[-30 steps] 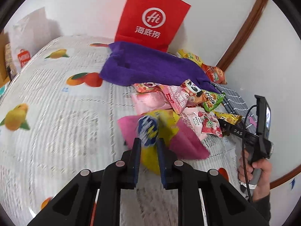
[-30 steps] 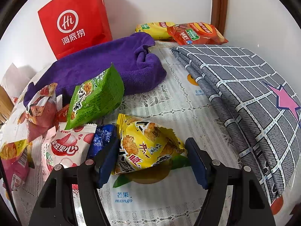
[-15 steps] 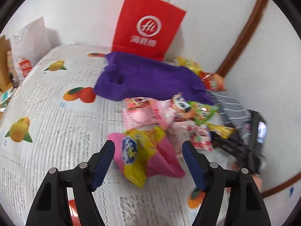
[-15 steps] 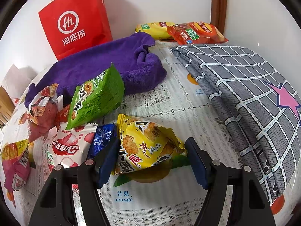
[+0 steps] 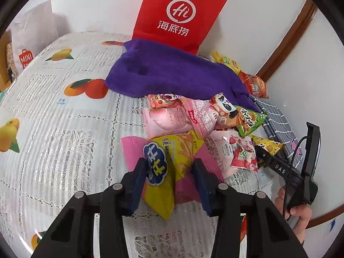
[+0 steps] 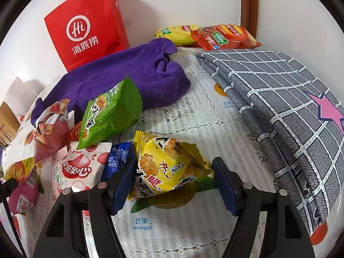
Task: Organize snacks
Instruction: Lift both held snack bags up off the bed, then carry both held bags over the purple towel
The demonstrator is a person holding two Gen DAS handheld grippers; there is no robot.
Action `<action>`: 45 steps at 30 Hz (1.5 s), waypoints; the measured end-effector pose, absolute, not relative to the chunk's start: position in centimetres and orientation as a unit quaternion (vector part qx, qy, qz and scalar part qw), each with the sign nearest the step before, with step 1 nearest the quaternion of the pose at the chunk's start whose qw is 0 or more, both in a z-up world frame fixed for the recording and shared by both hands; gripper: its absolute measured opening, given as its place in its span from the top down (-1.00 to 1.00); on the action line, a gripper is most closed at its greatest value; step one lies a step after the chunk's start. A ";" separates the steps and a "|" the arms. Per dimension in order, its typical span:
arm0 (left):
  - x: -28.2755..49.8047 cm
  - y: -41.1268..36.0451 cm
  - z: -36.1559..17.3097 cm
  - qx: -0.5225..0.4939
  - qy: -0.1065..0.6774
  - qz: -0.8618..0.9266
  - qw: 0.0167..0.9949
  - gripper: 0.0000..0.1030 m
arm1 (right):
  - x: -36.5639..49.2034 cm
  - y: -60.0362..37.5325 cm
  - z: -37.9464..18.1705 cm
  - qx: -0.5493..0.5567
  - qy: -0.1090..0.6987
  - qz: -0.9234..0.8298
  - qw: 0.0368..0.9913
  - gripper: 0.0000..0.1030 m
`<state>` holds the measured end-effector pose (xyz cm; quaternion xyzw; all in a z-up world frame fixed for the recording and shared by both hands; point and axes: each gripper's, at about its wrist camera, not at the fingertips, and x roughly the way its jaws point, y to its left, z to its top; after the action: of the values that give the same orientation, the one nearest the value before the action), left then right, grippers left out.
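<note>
Snacks: left gripper fingers closing around yellow packet; right gripper half-open, straddling another.

A red paper bag stands at the table's far edge against the wall. A purple towel lies before it. A folded grey checked cloth covers the right edge.

The left gripper points steeply down, its jaws closing, the left pad against a packet and the right pad still clear of it. The right gripper also tilts down, jaws half apart, neither pad pressing. A bare hand grips the right gripper's handle
</note>
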<state>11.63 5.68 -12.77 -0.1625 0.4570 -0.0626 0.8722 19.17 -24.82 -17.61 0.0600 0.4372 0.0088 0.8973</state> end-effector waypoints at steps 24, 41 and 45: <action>13.0 7.3 -7.0 -0.144 0.422 -0.062 0.893 0.30 | 16.7 -23.6 -7.8 0.011 0.366 0.026 0.930 -0.32; 22.0 6.8 -2.1 -0.118 0.381 -0.076 0.914 0.30 | 25.1 -19.8 -0.8 0.017 0.319 0.074 0.945 -0.32; 24.3 6.8 -1.2 -0.119 0.375 -0.085 0.916 0.30 | 28.3 -18.8 -0.1 0.017 0.322 0.086 0.943 -0.32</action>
<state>24.34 6.82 -1.20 -0.1188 0.3749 -0.0845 0.9155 28.31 -18.80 -0.08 0.0169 0.3217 0.0864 0.9427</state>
